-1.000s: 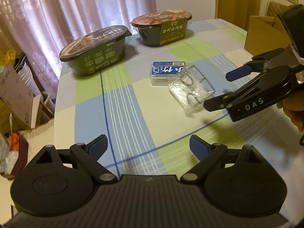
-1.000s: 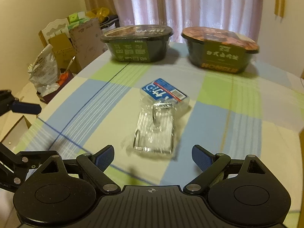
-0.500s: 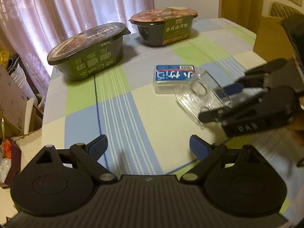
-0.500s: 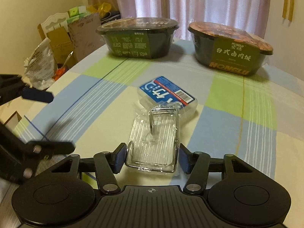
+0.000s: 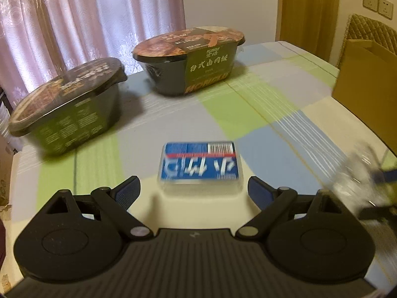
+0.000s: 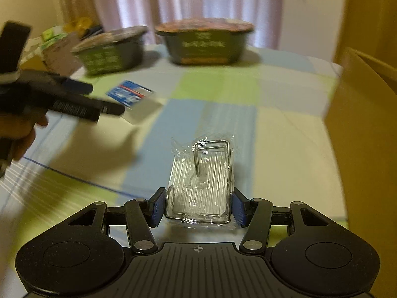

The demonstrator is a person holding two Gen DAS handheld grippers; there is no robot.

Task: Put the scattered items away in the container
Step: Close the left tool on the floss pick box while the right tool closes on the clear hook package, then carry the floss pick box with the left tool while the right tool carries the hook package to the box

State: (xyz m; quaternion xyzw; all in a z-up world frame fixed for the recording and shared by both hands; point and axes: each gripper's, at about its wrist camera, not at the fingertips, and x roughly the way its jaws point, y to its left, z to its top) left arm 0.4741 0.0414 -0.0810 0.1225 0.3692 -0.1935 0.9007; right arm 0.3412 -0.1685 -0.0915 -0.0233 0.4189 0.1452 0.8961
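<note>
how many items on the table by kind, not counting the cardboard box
Instant meal bowls: 2
Blue-labelled clear box: 1
Wire rack in clear wrap: 1, held in the right gripper
Total: 4

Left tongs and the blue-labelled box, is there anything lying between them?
No. In the left wrist view the open left tongs face the blue-labelled box directly, with only bare tablecloth between.

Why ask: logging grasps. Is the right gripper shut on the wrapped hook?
Shut: the right gripper has both pads pressed against the wrapped hook.
</note>
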